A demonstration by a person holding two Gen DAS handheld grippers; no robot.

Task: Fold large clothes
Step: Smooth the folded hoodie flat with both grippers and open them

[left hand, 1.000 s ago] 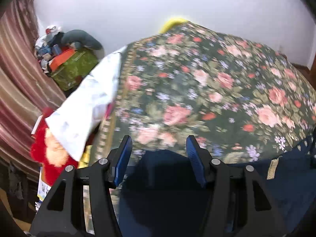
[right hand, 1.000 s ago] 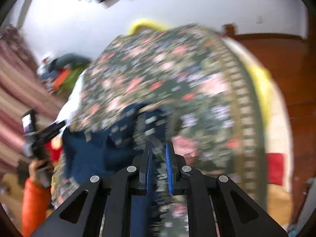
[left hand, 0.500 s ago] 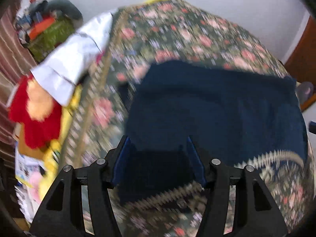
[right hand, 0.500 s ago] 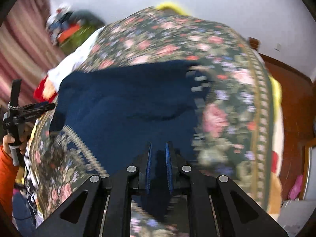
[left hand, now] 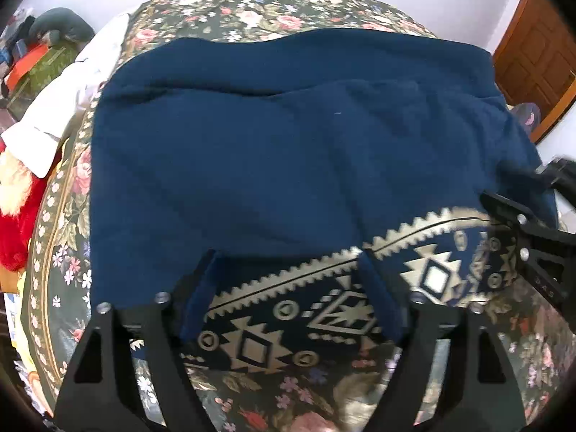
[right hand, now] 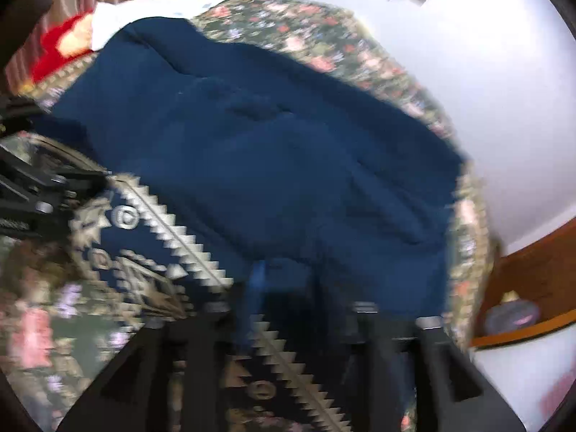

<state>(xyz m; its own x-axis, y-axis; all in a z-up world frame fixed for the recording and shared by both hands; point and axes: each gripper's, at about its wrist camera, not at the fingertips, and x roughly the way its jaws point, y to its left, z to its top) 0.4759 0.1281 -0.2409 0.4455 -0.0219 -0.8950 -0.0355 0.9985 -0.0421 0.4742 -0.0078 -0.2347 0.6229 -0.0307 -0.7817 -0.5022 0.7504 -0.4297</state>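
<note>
Navy garment (left hand: 288, 136) lies spread on the floral bedspread (left hand: 252, 3), filling frame centre, patterned hem at bottom. Left gripper (left hand: 288, 284) and right gripper (right hand: 288, 288) jaws have just been opening; both released, hem lying slack between them.

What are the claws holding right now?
Nothing. Both the left claw and right claw have just been opening; the blue garment lies let go on the bed.

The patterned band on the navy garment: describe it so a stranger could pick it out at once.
Start at the floral bedspread that covers the bed. A large navy garment lies spread across it. Along the garment's near edge, just ahead of the open left gripper, runs the patterned band: the only cream sawtooth-and-diamond print on otherwise plain navy cloth.
</note>
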